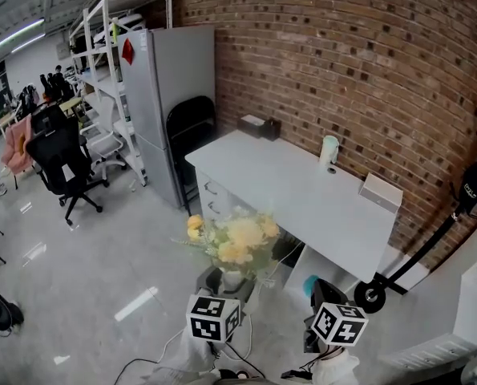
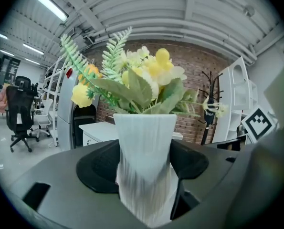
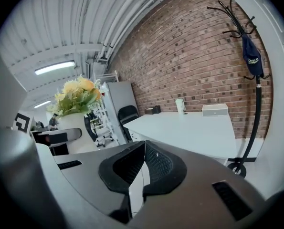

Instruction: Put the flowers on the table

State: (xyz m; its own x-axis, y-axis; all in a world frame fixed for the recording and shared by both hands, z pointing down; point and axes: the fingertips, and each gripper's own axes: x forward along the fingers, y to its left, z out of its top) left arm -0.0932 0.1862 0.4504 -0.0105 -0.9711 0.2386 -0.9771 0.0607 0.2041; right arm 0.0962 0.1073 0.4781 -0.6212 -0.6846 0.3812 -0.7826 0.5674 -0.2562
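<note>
A bunch of yellow flowers [image 1: 234,241] with green fern leaves stands in a white ribbed vase [image 2: 144,161]. My left gripper [image 2: 144,175] is shut on the vase, which stays upright between the black pads. In the head view the flowers hang in front of the white table [image 1: 302,195], over the floor. My right gripper [image 3: 141,175] is shut with nothing in it, to the right of the flowers [image 3: 77,95]. The table [image 3: 199,130] lies ahead of it.
On the table, by the brick wall, stand a pale cup [image 1: 329,151], a white box [image 1: 381,191] and a small dark box [image 1: 260,126]. A black coat stand [image 1: 430,247] is at the right, a grey cabinet [image 1: 170,103] and office chairs [image 1: 58,163] at the left.
</note>
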